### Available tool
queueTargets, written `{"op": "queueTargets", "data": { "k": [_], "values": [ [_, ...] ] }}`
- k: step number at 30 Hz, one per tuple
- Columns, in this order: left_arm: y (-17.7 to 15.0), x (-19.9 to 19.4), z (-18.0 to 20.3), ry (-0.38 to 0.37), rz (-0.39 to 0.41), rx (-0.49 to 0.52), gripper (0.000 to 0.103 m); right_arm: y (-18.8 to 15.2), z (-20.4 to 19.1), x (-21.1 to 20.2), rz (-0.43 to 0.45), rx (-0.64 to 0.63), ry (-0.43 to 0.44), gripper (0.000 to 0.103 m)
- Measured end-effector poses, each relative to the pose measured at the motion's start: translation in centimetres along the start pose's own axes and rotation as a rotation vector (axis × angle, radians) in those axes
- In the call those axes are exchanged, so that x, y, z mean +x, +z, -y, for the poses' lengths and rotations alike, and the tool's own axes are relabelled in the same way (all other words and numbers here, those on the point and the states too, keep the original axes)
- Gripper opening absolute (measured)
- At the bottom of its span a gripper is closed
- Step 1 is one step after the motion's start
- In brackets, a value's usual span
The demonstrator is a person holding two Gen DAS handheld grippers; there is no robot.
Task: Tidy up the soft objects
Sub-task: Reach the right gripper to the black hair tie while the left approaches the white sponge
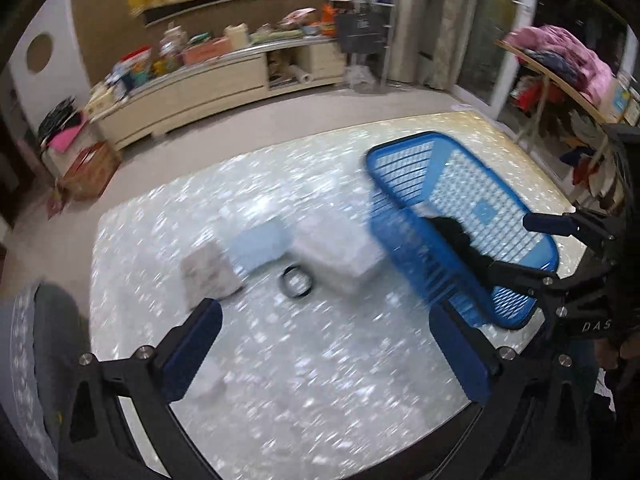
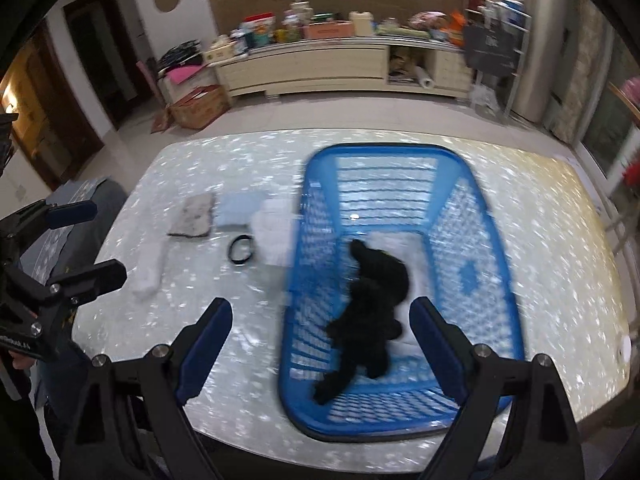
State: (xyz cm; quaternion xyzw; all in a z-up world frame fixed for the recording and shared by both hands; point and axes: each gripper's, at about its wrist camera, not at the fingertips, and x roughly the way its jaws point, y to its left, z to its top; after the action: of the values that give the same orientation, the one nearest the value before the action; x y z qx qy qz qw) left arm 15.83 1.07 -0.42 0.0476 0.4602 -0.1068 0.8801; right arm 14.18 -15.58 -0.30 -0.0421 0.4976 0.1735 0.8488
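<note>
A blue plastic basket (image 2: 476, 216) stands on the speckled table (image 2: 552, 240) and holds a black soft cloth (image 2: 372, 300) over something white. It also shows in the left wrist view (image 1: 404, 172). Left of it lie a grey cloth (image 2: 192, 216), a light blue cloth (image 2: 238, 210), a white cloth (image 2: 274, 232), another white piece (image 2: 150, 268) and a black band (image 2: 241, 249). My right gripper (image 2: 320, 344) is open and empty above the basket's near end. My left gripper (image 1: 326, 350) is open and empty over the table, near the cloths (image 1: 256, 246).
A long cream cabinet (image 2: 320, 68) with clutter stands against the far wall. A cardboard box (image 2: 196, 110) sits on the floor. A grey chair back (image 2: 80, 208) is at the table's left. A shelf with clothes (image 1: 560, 56) is at the right.
</note>
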Motion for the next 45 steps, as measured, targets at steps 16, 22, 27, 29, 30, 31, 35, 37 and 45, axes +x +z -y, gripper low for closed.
{"op": "queueTargets", "data": {
  "k": [16,22,27,29,30,31,35,37,45],
  "values": [
    [-8.4,0.1,-13.5,0.104,-0.096,-0.254,0.103,2.9,-9.9,8.5,-0.100,-0.184,0.100,0.090],
    [-10.5,3.6,-16.7,0.084,-0.150,-0.328,0.103,3.6,-12.0,12.9,-0.176,-0.205,0.100,0.082],
    [-11.4,6.7,-18.4,0.059,-0.191,-0.379,0.103,4.0,-13.2,15.9,-0.231,-0.216,0.083,0.073],
    [-11.5,7.8,-18.6,0.058,-0.205,-0.384,0.103,4.3,-13.5,17.0,-0.249,-0.213,0.074,0.073],
    [-11.5,8.5,-18.6,0.060,-0.214,-0.383,0.103,4.4,-13.6,17.6,-0.257,-0.211,0.071,0.073],
    [-11.4,9.0,-18.7,0.065,-0.219,-0.382,0.103,4.5,-13.7,18.4,-0.268,-0.209,0.066,0.072],
    [-11.3,11.3,-19.4,0.079,-0.241,-0.405,0.103,4.8,-13.8,20.5,-0.301,-0.194,0.030,0.069],
    [-11.3,12.6,-19.7,0.078,-0.265,-0.415,0.103,4.8,-13.5,21.5,-0.320,-0.179,0.026,0.062],
    [-11.1,15.6,-20.6,0.123,-0.302,-0.444,0.103,5.0,-12.8,24.0,-0.336,-0.146,0.021,0.048]
  ]
}}
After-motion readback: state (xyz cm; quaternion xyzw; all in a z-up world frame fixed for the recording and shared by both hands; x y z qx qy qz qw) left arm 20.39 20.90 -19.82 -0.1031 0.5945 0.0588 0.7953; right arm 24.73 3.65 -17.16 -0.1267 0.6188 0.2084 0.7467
